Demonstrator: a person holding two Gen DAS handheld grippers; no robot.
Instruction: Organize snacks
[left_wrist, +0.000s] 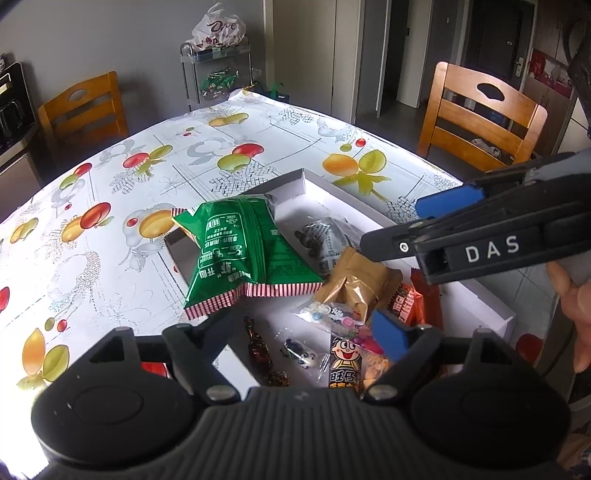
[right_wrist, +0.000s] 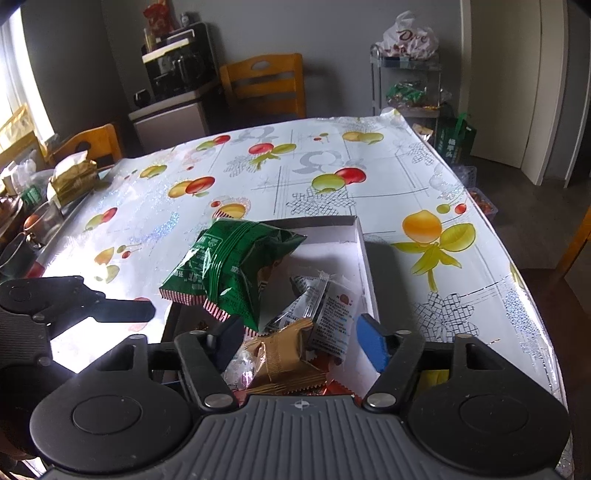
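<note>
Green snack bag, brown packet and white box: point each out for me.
green snack bag (right_wrist: 236, 266), right wrist view, middle of its crinkled face
brown packet (right_wrist: 284, 360), right wrist view, its folded top
white box (left_wrist: 332, 194), left wrist view, bare inner far wall

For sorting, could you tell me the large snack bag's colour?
Green bag, red-and-white striped ends; left wrist view.

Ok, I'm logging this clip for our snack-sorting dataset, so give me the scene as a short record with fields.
surface: table with a fruit-print cloth
container: white box, open top
largest item: green snack bag, lying over the box's far-left edge
other contents: brown wrapped snack, white sachets, orange packet, cartoon-face packet
left gripper: open, over the box, holding nothing
right gripper: open, above the brown wrapped snack
surroundings: wooden chair, shelf rack
</note>
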